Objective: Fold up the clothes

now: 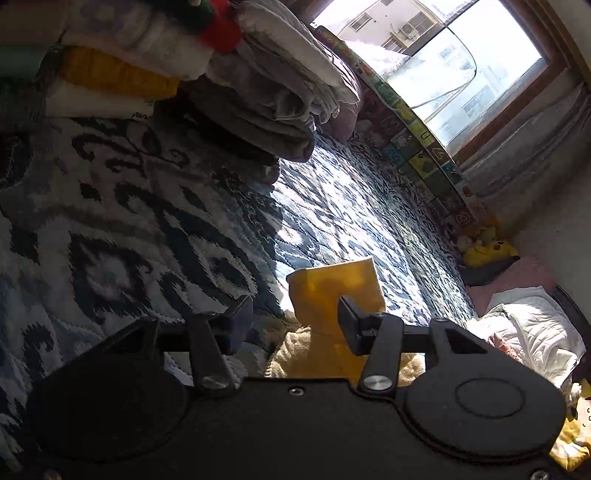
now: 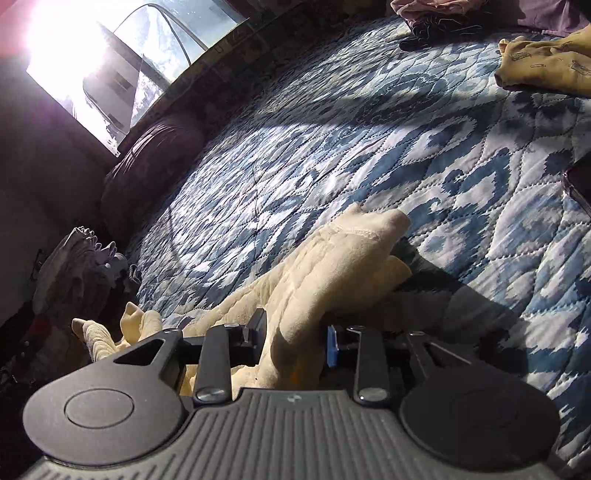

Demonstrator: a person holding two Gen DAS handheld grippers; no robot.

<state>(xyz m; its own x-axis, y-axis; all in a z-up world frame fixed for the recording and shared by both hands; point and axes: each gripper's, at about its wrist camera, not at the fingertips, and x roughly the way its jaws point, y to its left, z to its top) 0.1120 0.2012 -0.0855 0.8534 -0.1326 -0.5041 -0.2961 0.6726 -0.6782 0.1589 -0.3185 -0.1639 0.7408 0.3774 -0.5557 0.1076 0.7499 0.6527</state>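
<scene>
Left wrist view: left gripper (image 1: 295,317) above a bed (image 1: 155,221) with a blue and white patterned quilt, fingers (image 1: 349,317) spread wide, nothing between them. Just beyond the gap, a yellow garment (image 1: 332,284), its sunlit edge raised off the quilt, with fluffy cream fabric at its base. Whether the right-hand fingertip touches the yellow cloth: cannot tell. Farther back on the bed, a stack of folded blankets (image 1: 266,96) in grey and white, beside folded yellow and white pieces (image 1: 110,77). Along the far edge, a colourful picture border (image 1: 417,122) under a bright window (image 1: 461,66). Near the corner, a yellow plush toy (image 1: 484,251) and a white quilted cover (image 1: 535,332).

Right wrist view: right gripper (image 2: 295,339) low over the same quilt, fingers (image 2: 332,347) parted with a thick fold of cream garment (image 2: 332,266) lying between them; left pad against the cloth, blue right pad just beside it, so a loose hold at most, not a tight pinch. Cream garment crumpled, stretching from the gripper out across the quilt and trailing off toward the lower left. Well apart at the upper right, a tan printed garment (image 2: 546,66); at the top edge, a dark and pink pile of clothes (image 2: 439,22). Purple pillow (image 2: 155,166) at the left under the window.
</scene>
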